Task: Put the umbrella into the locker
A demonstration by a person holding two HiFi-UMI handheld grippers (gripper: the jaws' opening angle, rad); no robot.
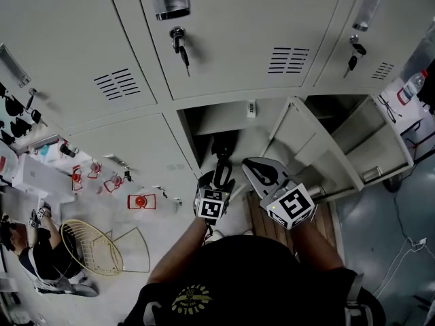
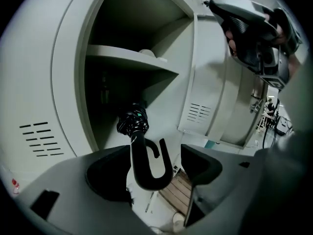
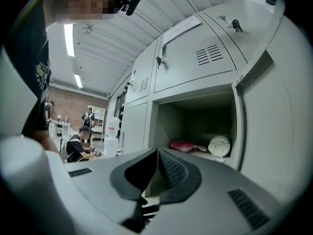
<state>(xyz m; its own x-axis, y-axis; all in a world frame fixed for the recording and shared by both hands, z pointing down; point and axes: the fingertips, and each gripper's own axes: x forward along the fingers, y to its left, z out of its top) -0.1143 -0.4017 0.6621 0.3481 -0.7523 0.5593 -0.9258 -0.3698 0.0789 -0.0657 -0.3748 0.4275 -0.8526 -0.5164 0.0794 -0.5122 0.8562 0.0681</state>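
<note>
Your left gripper (image 2: 156,154) has its jaws spread either side of the umbrella (image 2: 133,122). The umbrella's folded end leans inside the locker (image 2: 73,82) and its hooked handle pokes out of the locker's mouth, while your right gripper (image 3: 156,166) is pinched shut on nothing outside the locker. Nothing grips the umbrella, so a jaw catching the hook could drag it out of the locker.

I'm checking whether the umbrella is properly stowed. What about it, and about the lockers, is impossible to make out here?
1. Left gripper view: the far end of the umbrella is lost in the dark of the locker; what it rests on cannot be told.
2. Head view: the left gripper covers most of the umbrella.
3. Right gripper view: the pink item and white round item in an open locker are too small to identify.
</note>
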